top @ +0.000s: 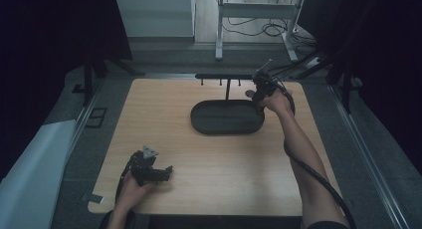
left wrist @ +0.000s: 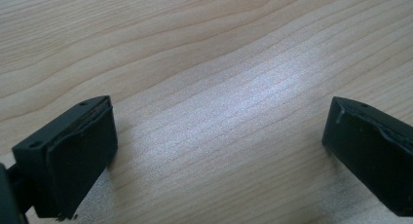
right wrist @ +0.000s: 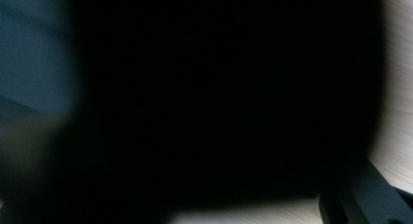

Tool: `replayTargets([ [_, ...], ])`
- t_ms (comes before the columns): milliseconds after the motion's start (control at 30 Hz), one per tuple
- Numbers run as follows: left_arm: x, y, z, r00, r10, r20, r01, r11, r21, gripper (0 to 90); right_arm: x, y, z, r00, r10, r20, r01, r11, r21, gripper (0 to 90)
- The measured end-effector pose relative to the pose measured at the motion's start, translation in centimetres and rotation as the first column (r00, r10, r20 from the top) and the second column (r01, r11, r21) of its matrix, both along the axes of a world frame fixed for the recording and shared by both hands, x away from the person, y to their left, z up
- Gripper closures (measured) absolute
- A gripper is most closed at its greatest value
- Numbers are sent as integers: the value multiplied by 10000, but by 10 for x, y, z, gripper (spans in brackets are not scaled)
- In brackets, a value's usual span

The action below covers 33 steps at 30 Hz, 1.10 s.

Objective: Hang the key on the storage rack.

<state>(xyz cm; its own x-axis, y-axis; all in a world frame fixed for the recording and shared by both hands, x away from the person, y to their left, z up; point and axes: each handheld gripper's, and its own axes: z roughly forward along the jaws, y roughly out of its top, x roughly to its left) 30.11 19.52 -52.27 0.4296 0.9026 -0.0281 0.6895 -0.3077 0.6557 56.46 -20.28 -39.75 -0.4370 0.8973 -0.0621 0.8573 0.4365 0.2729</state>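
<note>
A black oval tray lies at the middle back of the wooden table. Behind it stands a low black rack with small hooks on a post. My right gripper is held at the tray's right end, pointing down at its rim. In the right gripper view a blurred black surface sits very close, with one finger showing at the bottom right. My left gripper rests on the table near the front left. Its jaws stand wide apart over bare wood, holding nothing.
Grey floor and metal rails run along both sides of the table. A white desk frame with cables stands behind it. A cable trails under the person's right forearm to the table's front right edge.
</note>
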Motion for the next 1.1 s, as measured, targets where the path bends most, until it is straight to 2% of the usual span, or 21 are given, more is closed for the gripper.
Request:
replayTargets([
  [67, 0, 0, 0, 10000, -1, -1, 1, 10000, 2, 0, 0, 0, -1, 9999, 17, 130, -16, 10000, -67, 471],
  [233, 0, 0, 0, 10000, 0, -2, 0, 10000, 0, 0, -1, 0, -1, 9989, 183, 431, -185, 9998, 52, 377],
  [633, 0, 0, 0, 10000, 5, 2, -5, 10000, -10, 0, -6, 0, 4, 9953, 707, 659, -731, 9968, 339, 224],
  [733, 0, 0, 0, 10000, 2, -1, -2, 10000, 1, 0, -9, -2, 8, 9957, 694, 620, -744, 9938, 829, 147],
  [1100, 0, 0, 0, 10000, 1, -4, -1, 10000, 5, 0, -18, 0, 12, 9870, 1168, 1105, -1245, 9901, 654, 108],
])
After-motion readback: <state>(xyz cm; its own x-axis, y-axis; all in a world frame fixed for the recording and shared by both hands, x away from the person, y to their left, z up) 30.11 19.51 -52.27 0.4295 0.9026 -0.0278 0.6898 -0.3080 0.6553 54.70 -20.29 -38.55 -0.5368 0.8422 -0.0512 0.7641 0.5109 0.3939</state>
